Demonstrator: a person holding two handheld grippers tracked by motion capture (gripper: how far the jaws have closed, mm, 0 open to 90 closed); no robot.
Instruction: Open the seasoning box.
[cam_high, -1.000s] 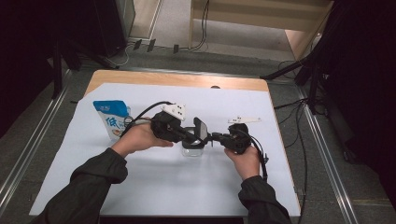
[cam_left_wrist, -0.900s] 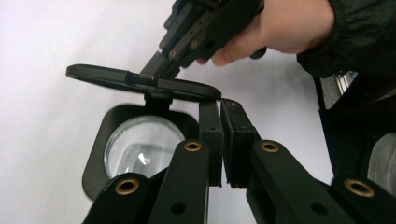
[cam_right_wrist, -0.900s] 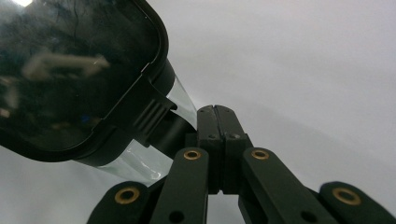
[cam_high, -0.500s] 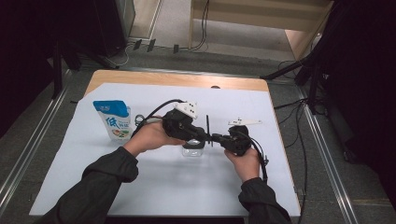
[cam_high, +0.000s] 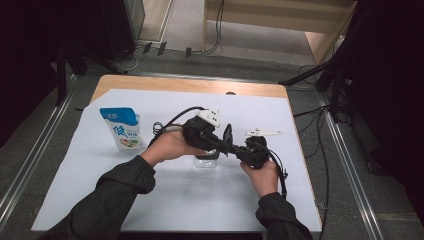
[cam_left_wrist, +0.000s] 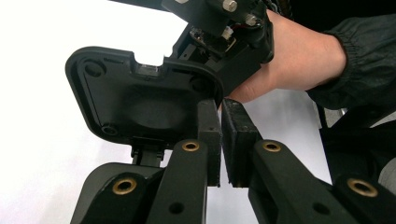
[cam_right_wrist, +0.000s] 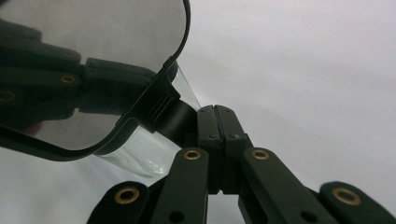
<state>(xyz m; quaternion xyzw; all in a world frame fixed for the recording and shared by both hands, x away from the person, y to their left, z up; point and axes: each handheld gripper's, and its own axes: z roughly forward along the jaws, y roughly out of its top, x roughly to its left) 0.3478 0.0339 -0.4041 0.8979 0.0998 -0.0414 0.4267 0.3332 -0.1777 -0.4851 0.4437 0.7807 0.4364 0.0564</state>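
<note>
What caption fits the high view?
Two hand-held grippers open a clear plastic container's black hinged lid beside a blue-topped white pouch.

floor (cam_high: 75, 65): grey, cables | table (cam_high: 190, 86): wood, white sheet (cam_high: 165, 200) | surroundings: dark

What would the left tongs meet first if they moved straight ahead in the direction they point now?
Most likely the person's right hand and the right tongs it holds, which lie straight ahead. The black lid sits just beside the left tongs; how far off the hand is stays unclear.
</note>
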